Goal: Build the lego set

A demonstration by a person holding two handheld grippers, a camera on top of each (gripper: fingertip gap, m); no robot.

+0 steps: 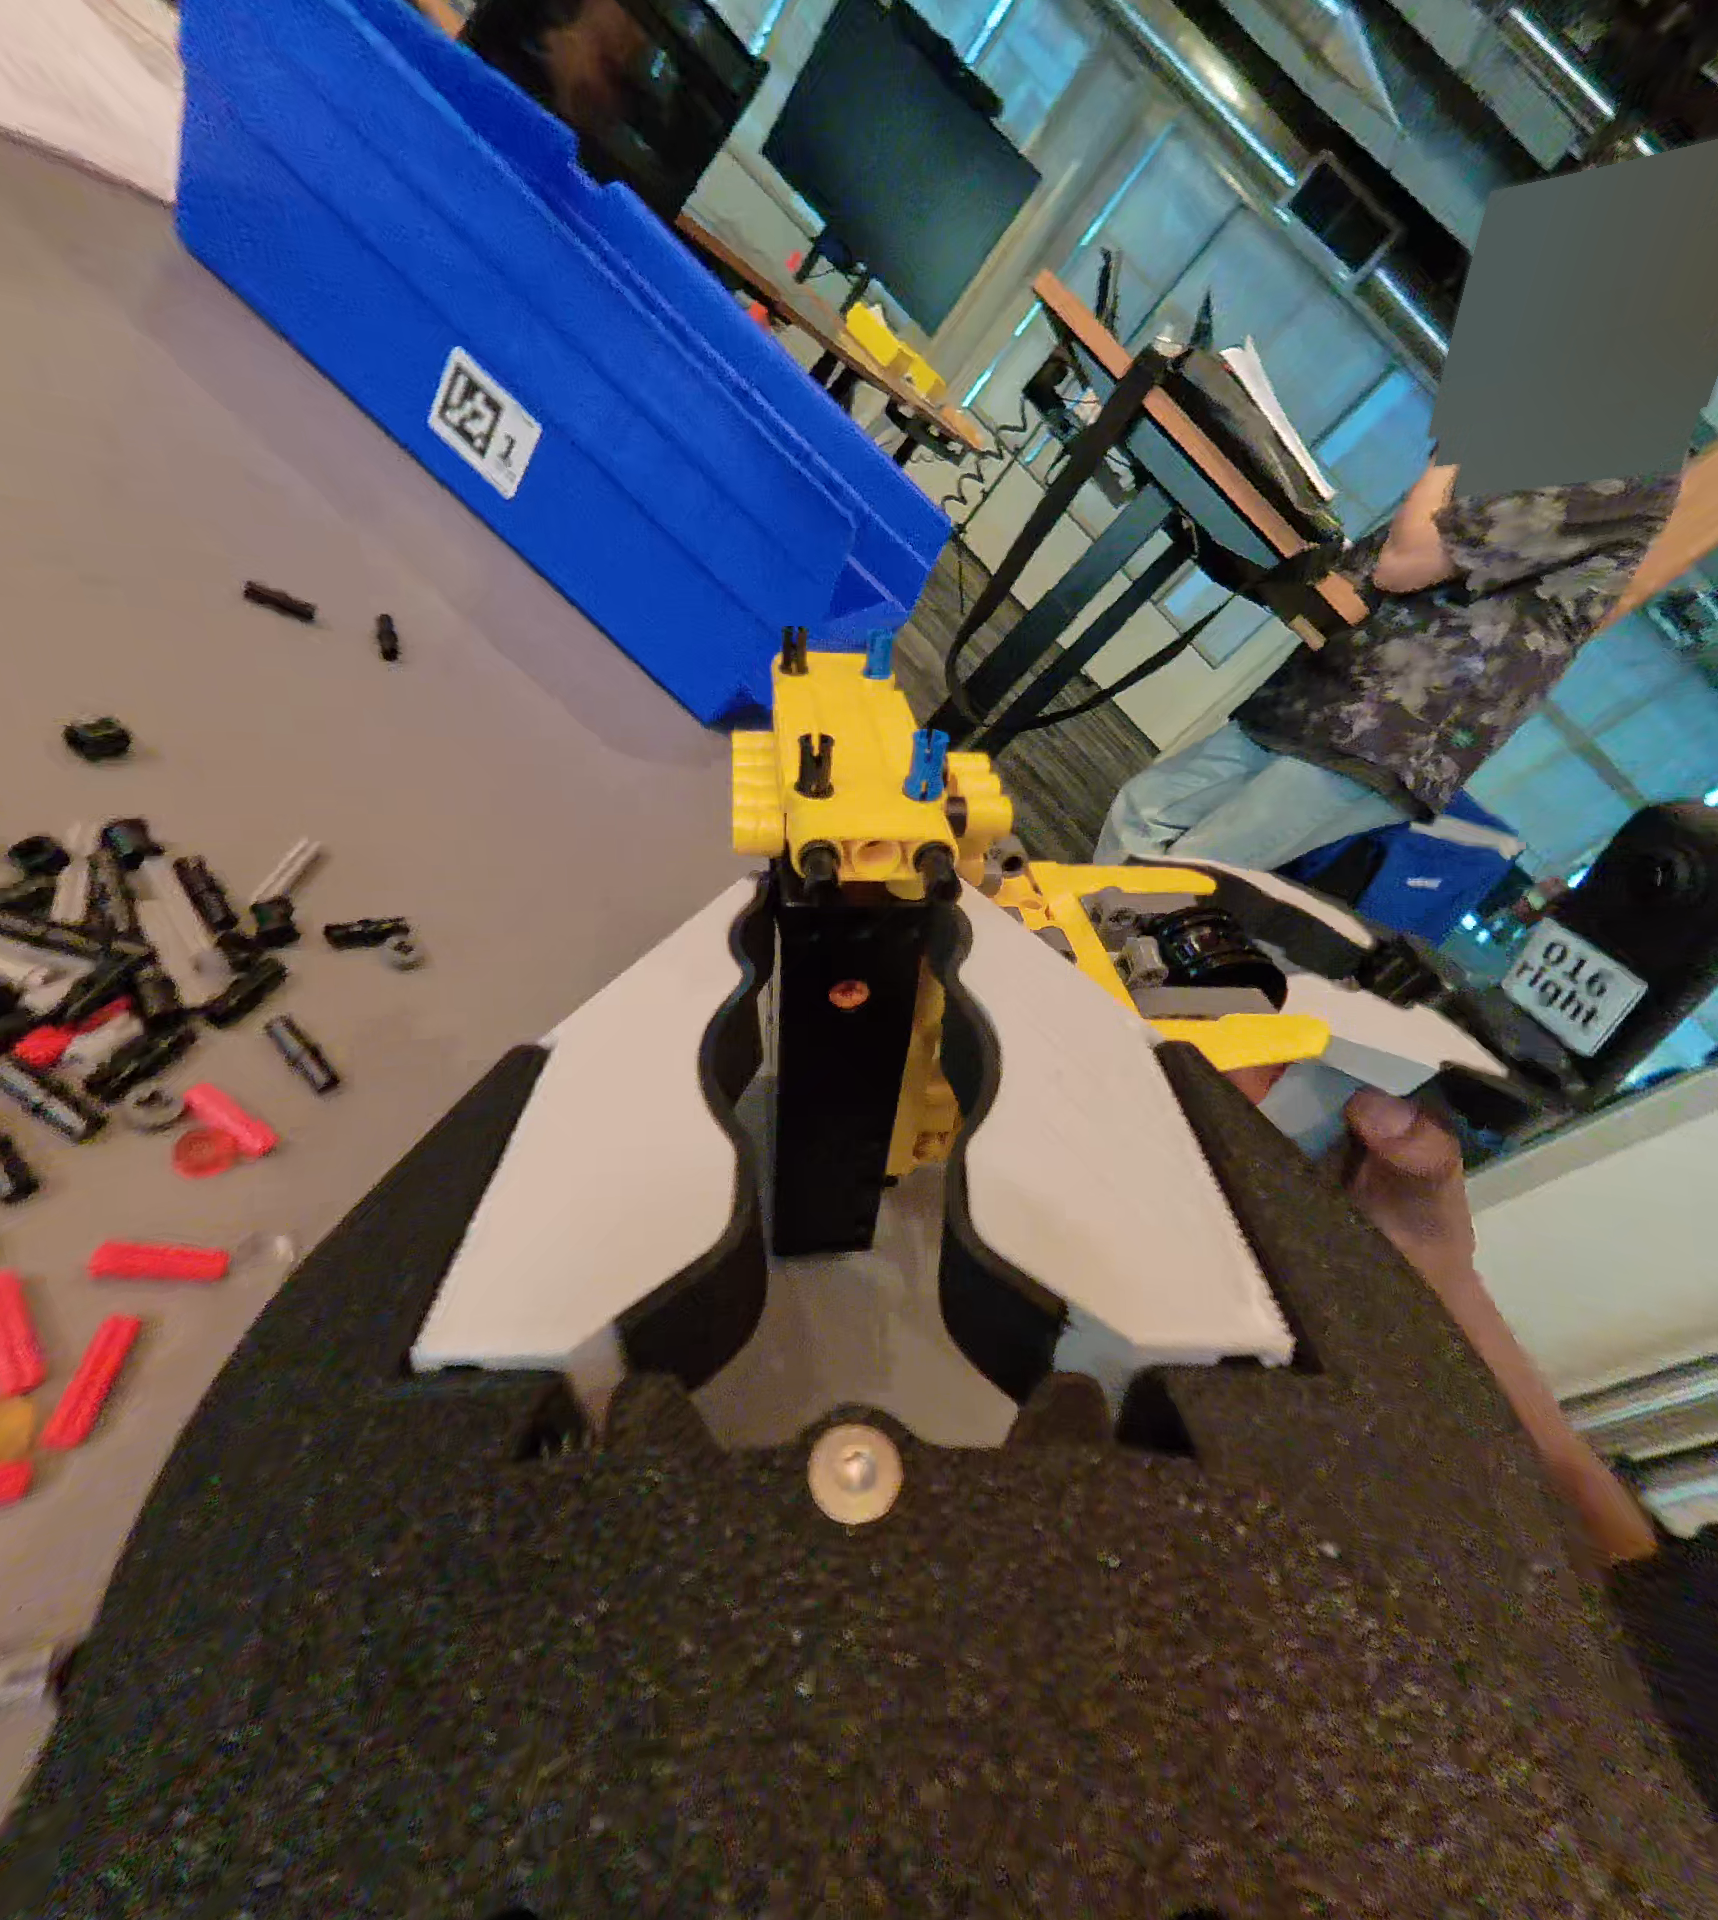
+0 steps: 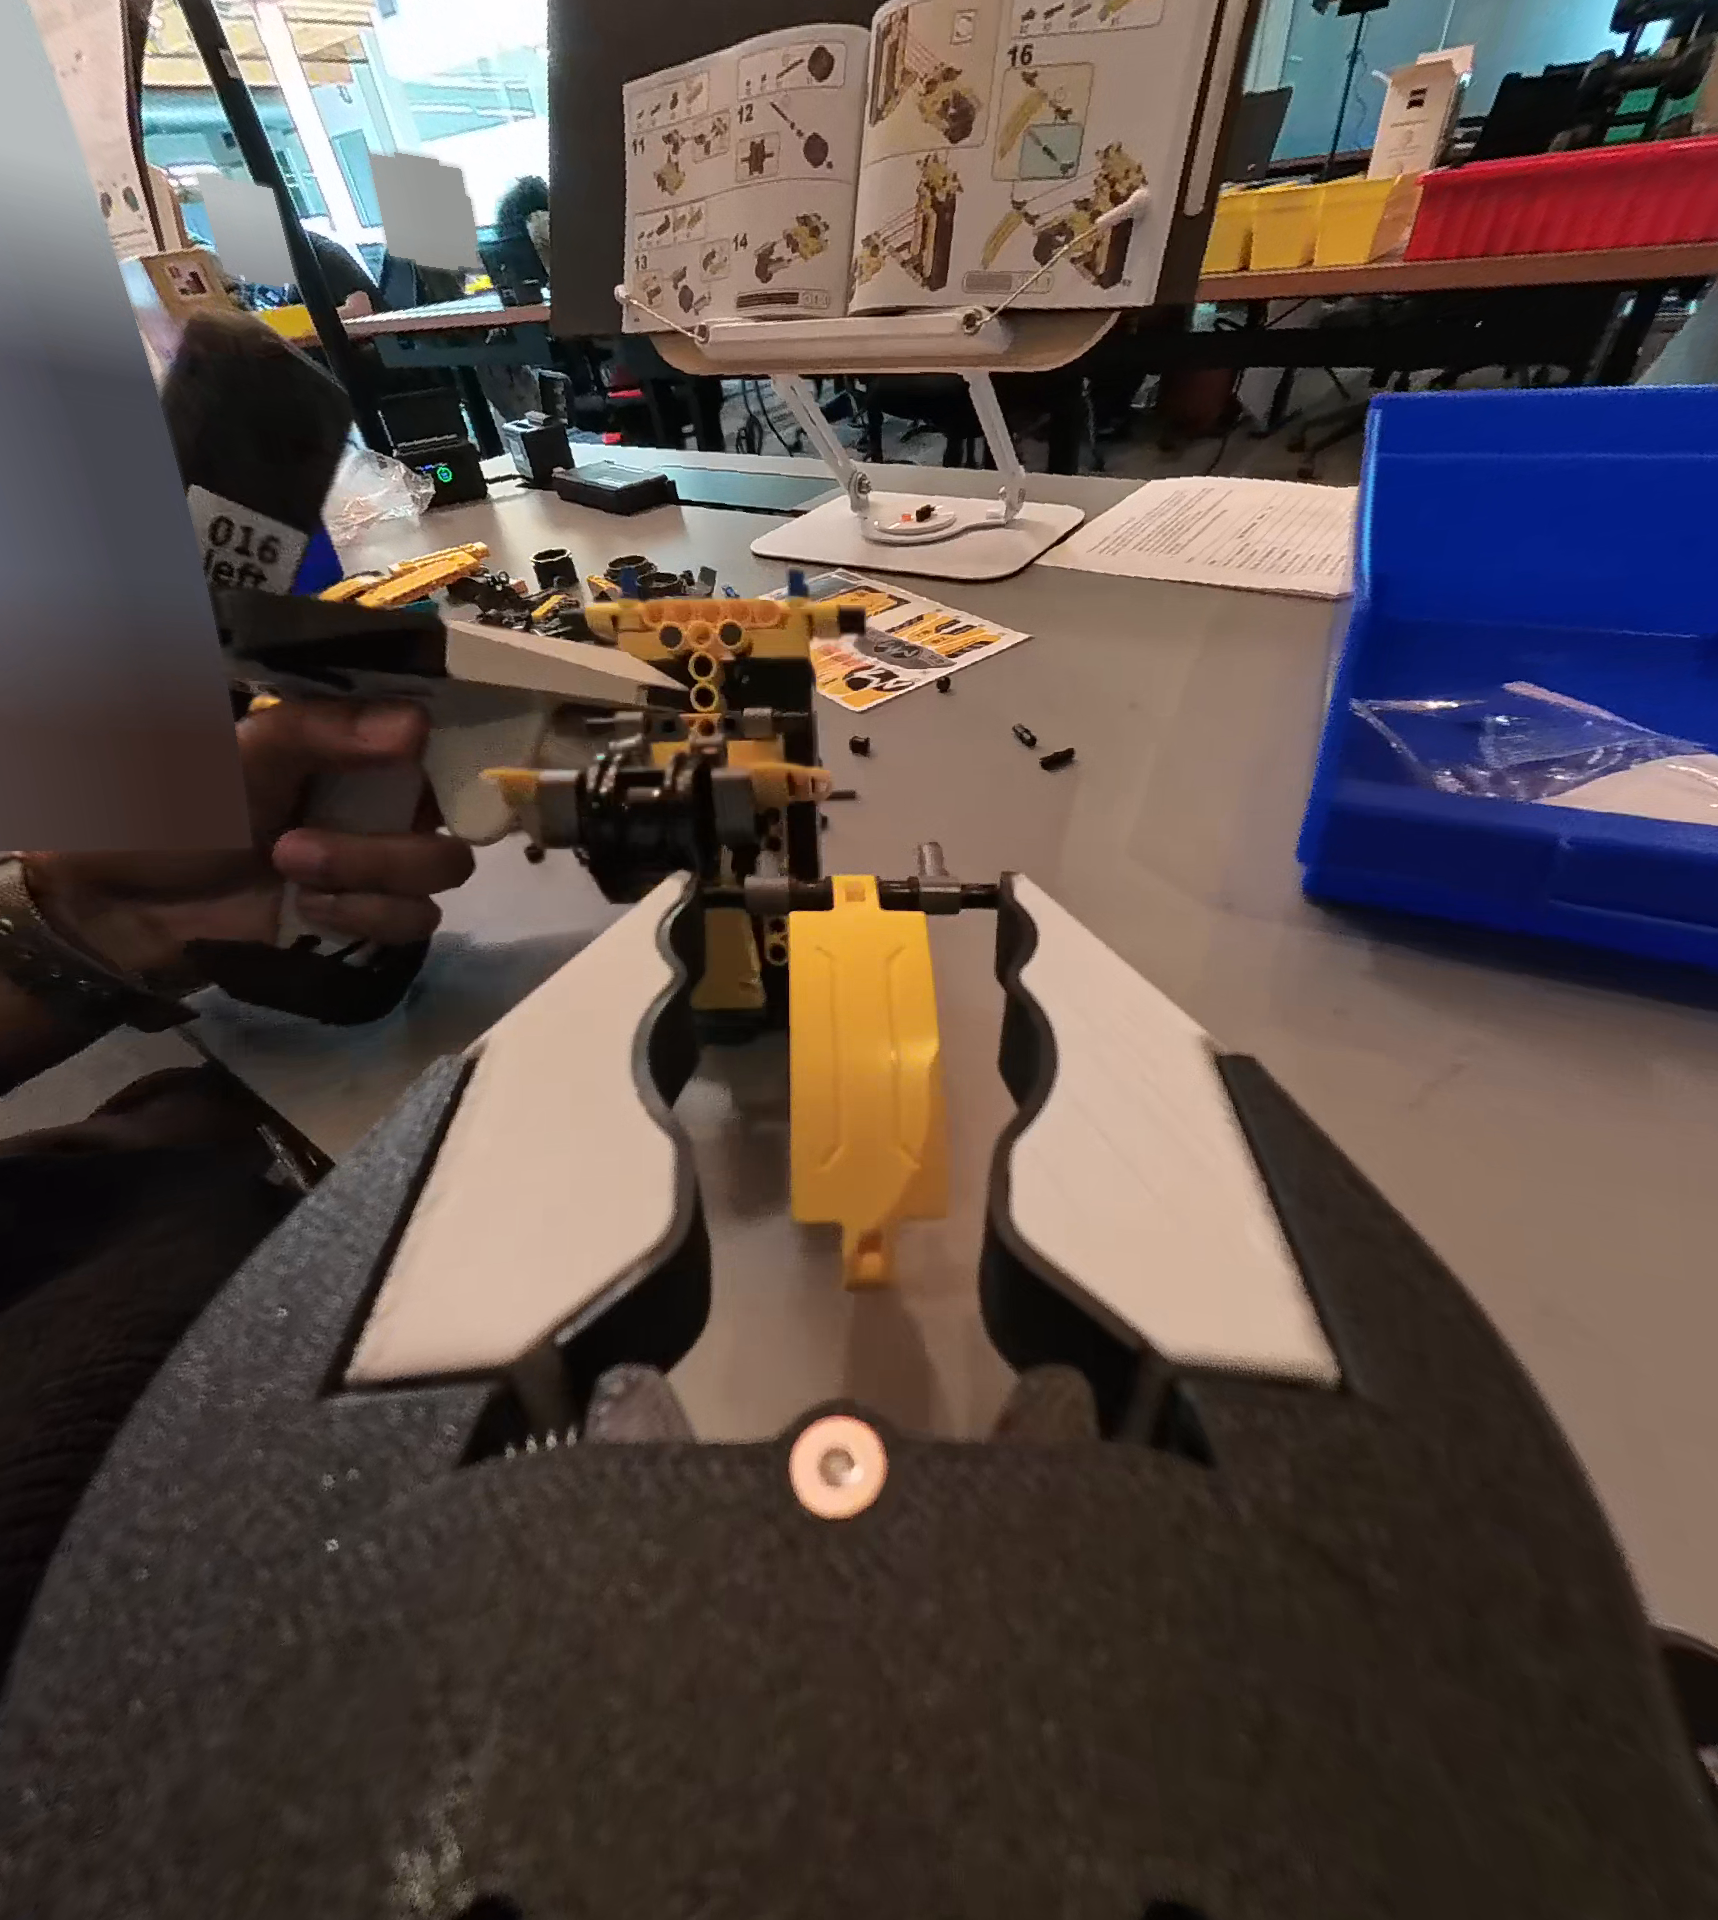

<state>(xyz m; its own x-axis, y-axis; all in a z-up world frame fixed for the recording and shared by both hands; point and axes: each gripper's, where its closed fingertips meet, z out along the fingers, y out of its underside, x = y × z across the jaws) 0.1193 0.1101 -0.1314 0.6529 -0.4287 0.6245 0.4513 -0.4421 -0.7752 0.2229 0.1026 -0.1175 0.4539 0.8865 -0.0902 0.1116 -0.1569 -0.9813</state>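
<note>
A yellow and black brick model (image 1: 865,769) stands up on the grey table (image 1: 522,810), with black and blue pins on top. My left gripper (image 1: 850,904) is shut on the model's black upright beam (image 1: 834,1060). It enters the right wrist view (image 2: 626,727) from the left, held by a hand (image 2: 346,883). My right gripper (image 2: 844,894) stands wide. A thin axle (image 2: 938,891) carrying a yellow curved panel (image 2: 860,1070) spans its tips and touches both. The right gripper also shows in the left wrist view (image 1: 1281,966), beside a black spring part (image 1: 1198,940).
A blue bin (image 1: 481,312) stands behind the model; in the right wrist view (image 2: 1561,665) it holds clear bags. Loose red, black and grey parts (image 1: 55,997) lie at the left. An open booklet on a stand (image 2: 876,166), a sticker sheet (image 2: 907,644) and papers (image 2: 1219,540) lie farther back.
</note>
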